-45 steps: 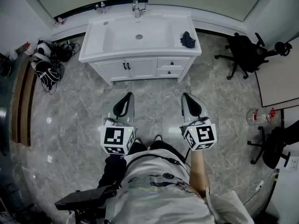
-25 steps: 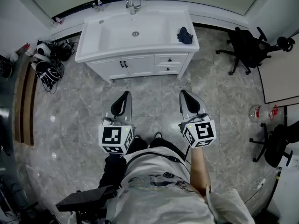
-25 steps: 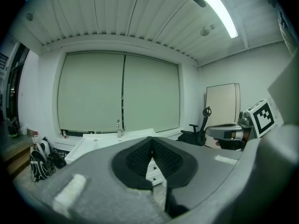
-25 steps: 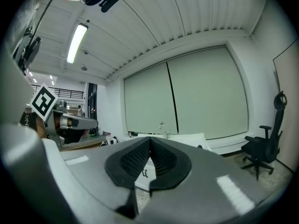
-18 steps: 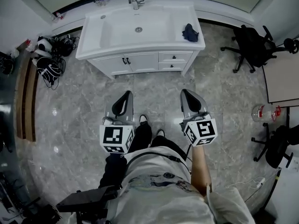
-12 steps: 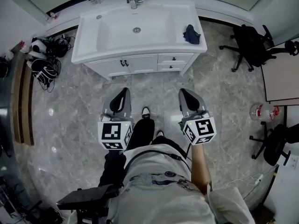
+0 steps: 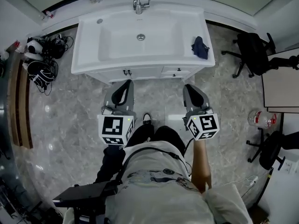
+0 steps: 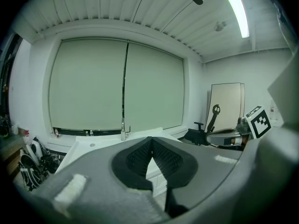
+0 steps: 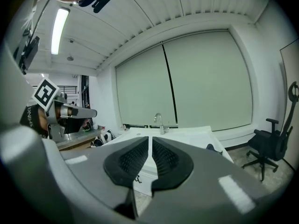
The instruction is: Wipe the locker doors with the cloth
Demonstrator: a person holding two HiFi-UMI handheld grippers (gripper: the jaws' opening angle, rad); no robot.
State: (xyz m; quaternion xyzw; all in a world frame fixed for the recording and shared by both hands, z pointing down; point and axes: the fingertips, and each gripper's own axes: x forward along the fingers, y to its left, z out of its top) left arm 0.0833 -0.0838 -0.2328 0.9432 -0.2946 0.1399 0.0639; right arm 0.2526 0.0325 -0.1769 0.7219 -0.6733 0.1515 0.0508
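Cloth (image 7: 200, 47) beyond empty, just-opened right claw (image 7: 189, 88)

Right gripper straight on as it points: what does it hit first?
The right gripper would likely meet the white cabinet front below the sink; depth is unclear. Its fingers have just been opening, nothing between them.

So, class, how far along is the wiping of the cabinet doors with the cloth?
Done: nothing visible. The cloth lies untouched at the right end of the counter. In hand: nothing; the left gripper is shut and empty, the right gripper has just been opening its jaws slightly, nothing between them. Left: take the cloth and wipe the cabinet doors.
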